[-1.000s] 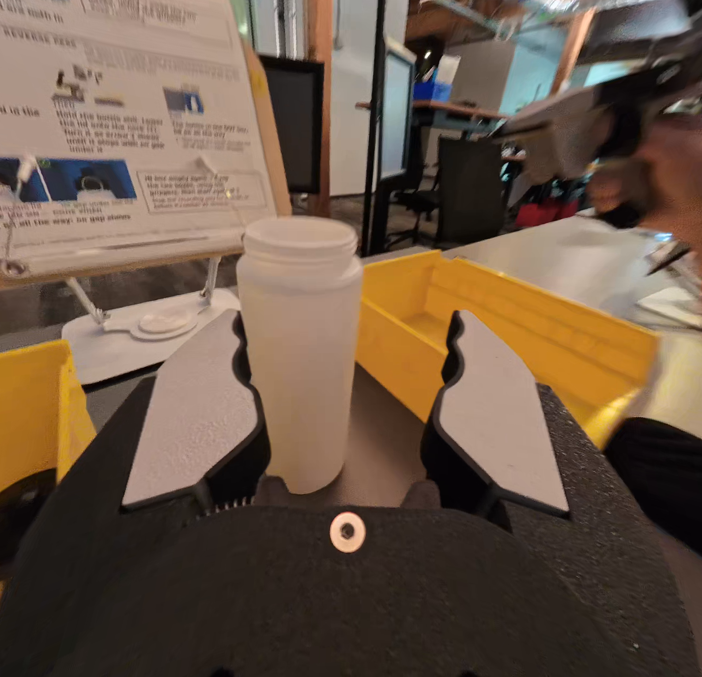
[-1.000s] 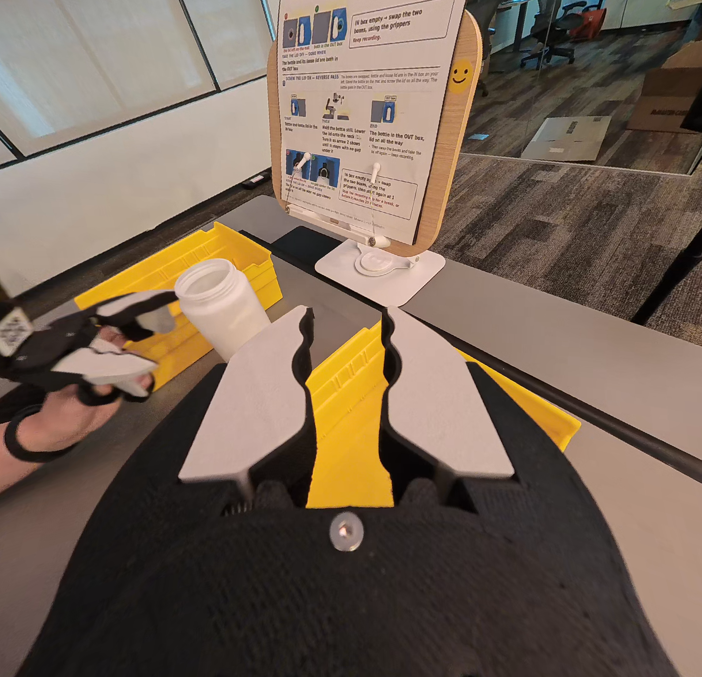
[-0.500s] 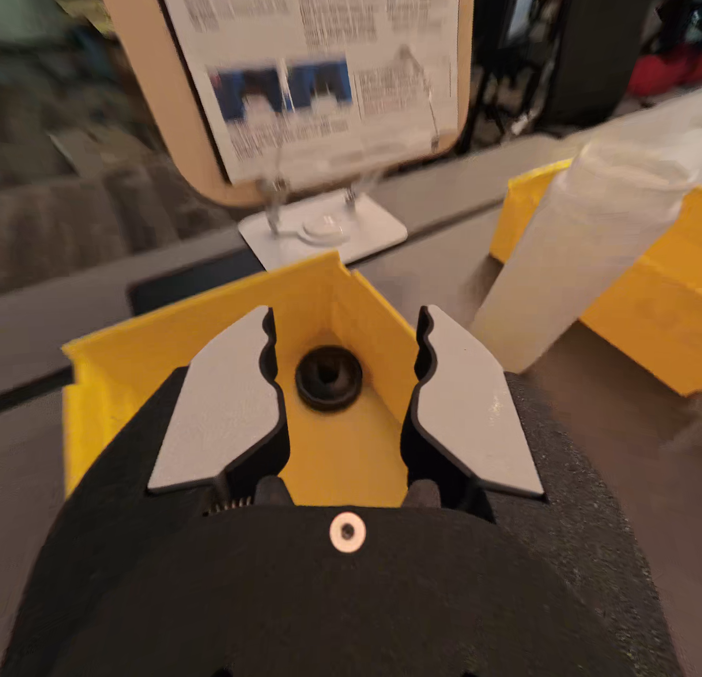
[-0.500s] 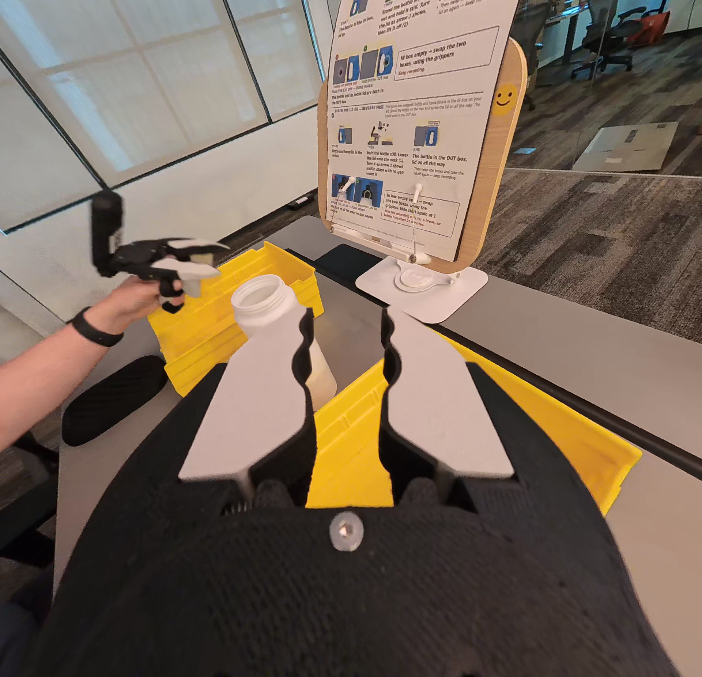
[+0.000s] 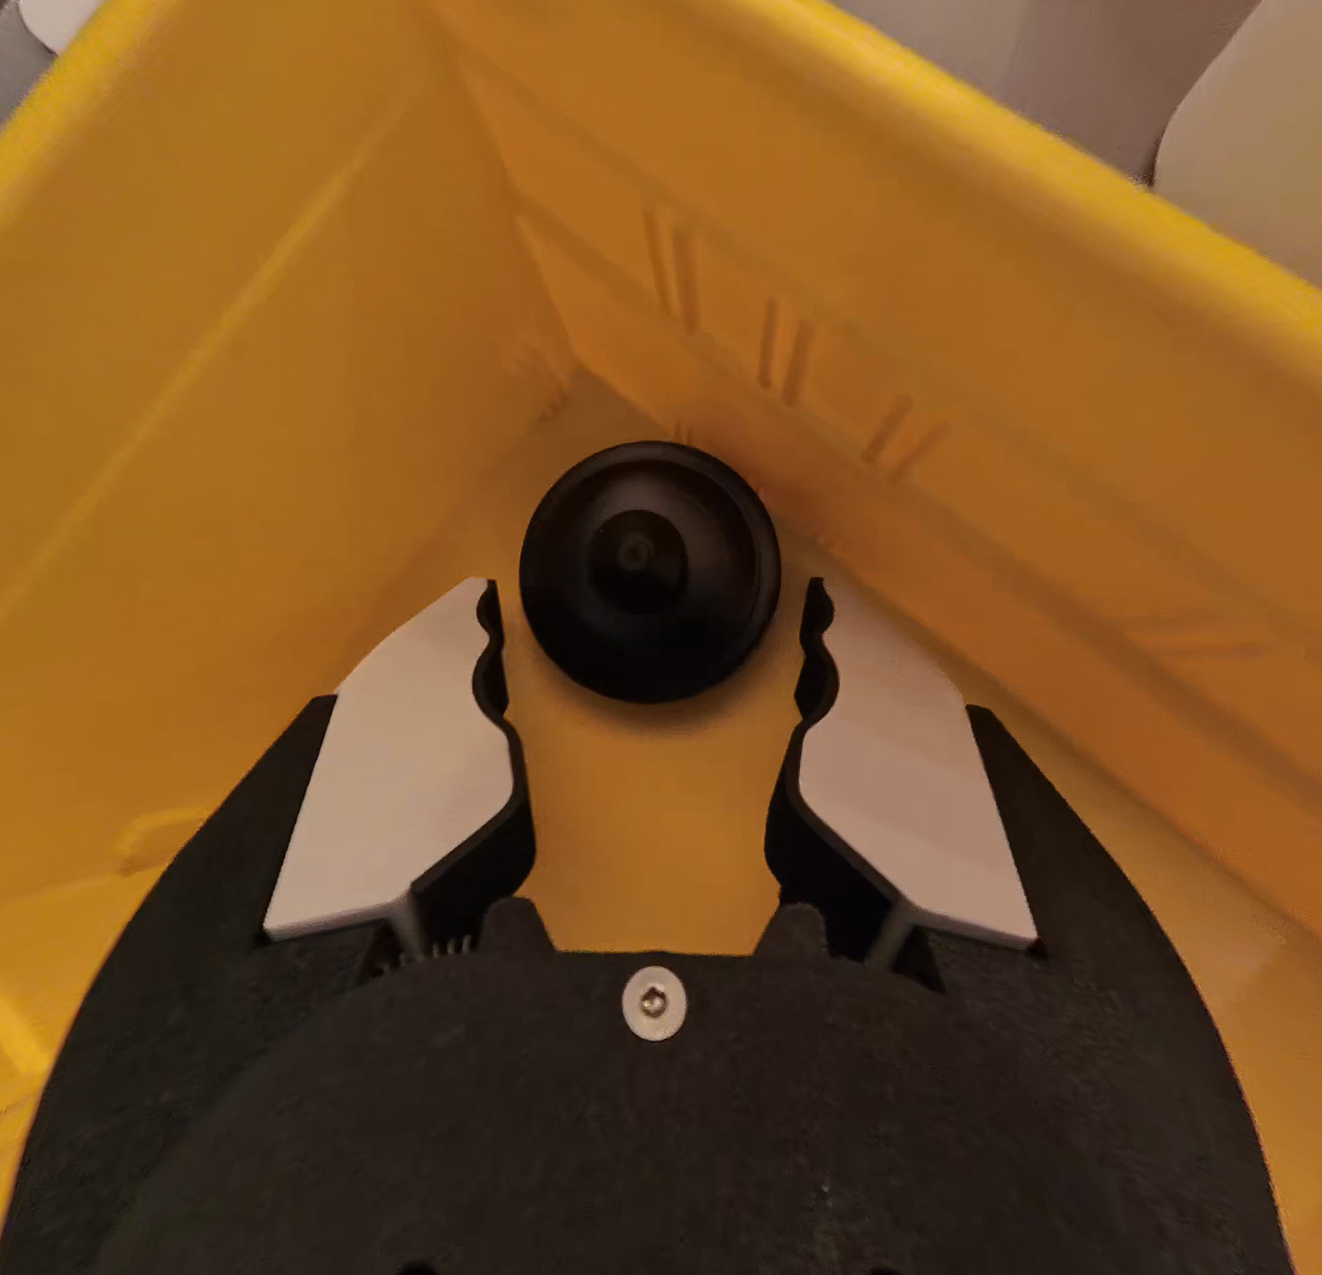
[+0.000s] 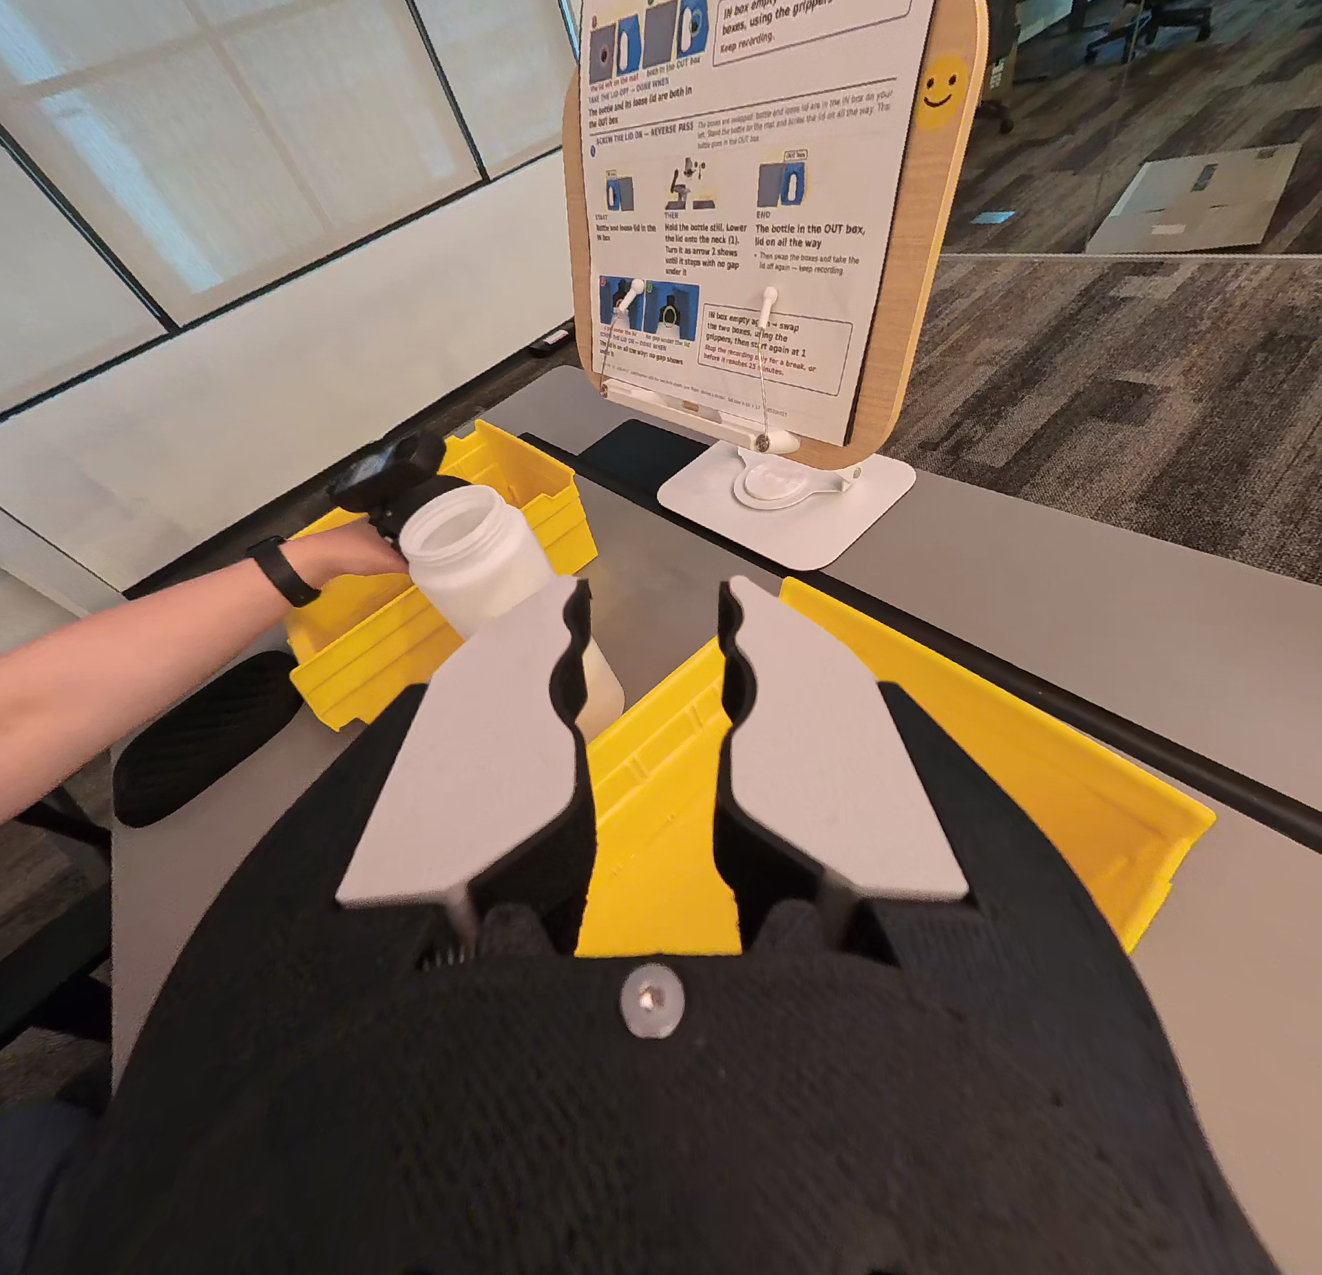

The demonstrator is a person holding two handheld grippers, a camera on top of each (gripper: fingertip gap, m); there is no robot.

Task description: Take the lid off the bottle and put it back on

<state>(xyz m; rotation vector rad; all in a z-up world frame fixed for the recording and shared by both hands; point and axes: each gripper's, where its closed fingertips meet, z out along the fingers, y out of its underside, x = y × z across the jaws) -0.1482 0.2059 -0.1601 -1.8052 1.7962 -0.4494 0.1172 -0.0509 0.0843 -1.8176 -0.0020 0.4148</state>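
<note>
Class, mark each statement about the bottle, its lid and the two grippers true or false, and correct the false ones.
1. The black lid lies inside a yellow bin. True.
2. The left gripper is clamped on the lid. False: its jaws are open, just short of the lid.
3. The white bottle stands open, with no lid on. True.
4. The right gripper holds the bottle. False: it is open and empty above another yellow bin.
5. The bottle lies on its side. False: it stands upright on the table.

Frosted windows (image 6: 236,118), grey table (image 6: 1073,597), patterned carpet (image 6: 1144,382)
</note>
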